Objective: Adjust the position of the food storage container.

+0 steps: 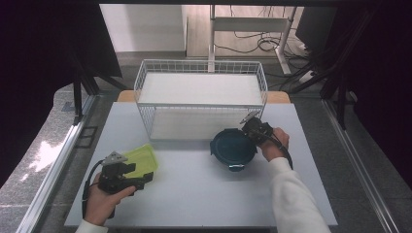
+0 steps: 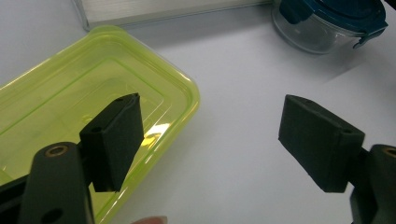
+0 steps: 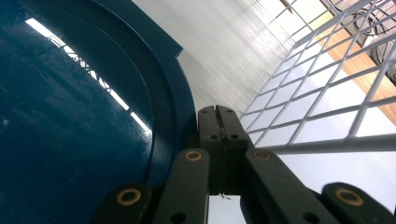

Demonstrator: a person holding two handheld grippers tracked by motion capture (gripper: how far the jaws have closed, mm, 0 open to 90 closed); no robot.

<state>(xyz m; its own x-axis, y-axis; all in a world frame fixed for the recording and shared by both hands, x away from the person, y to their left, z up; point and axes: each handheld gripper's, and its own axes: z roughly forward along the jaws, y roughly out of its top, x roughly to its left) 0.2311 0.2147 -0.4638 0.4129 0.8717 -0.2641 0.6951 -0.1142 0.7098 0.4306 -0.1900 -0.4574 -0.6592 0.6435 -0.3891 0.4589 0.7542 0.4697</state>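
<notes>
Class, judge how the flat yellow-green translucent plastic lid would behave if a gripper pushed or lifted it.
The yellow-green translucent plastic lid looks thin and flat, so probably light and slightly flexible. Its glossy surface lying on the smooth white table suggests it would slide, not roll or tip.

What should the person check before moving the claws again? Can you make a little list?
1. Left claw open: ok, jaws wide apart.
2. Green container between its jaws: not ok, one pad hovers over it, the other over bare table.
3. Right claw shut: ok, pads pressed together.
4. Right claw gripping the round blue-lidded container: cannot tell; it sits at the lid's edge.
5. Wire rack clear of the right claw: cannot tell, very close.
</notes>
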